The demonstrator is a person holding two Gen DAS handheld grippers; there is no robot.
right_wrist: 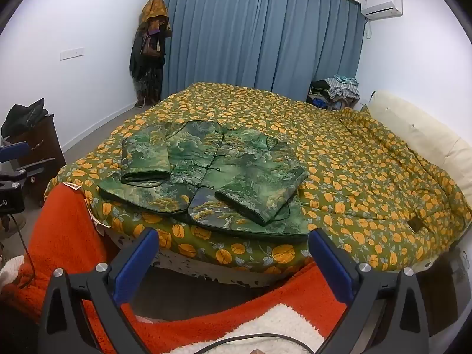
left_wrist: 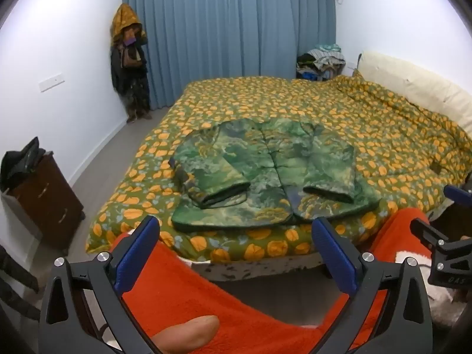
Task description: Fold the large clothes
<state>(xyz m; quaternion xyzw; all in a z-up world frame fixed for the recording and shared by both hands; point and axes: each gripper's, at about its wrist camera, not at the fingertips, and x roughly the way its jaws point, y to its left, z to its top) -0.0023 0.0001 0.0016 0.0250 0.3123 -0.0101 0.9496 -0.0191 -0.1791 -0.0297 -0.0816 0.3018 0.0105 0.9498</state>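
**Jacket laid flat, sleeves in, body fold not yet made**

The green padded jacket [right_wrist: 203, 177] lies front up near the foot edge of the bed [right_wrist: 368, 183], on the orange-flowered quilt, hem toward me. Front is closed with knot buttons down the middle. Both sleeves are folded inward over the chest; the cuffs point at the hem.

Step in hand, as I judge it: sleeves are done, the crosswise fold of the body is pending. Next move calls for both tools to come down to the hem corners, one each side, pinch through the thick padding, and carry the hem up toward the collar without dragging the sleeves out of place.

Left gripper [left_wrist: 236, 242]: fingers spread wide, nothing between them, hanging short of the bed edge and clear of the jacket. Right gripper [right_wrist: 233, 253]: likewise wide apart, empty, touching nothing.

Orange fleece [left_wrist: 206, 289] sits below both tools, apparently my own clothing. Blue curtain [right_wrist: 259, 38] behind the bed.
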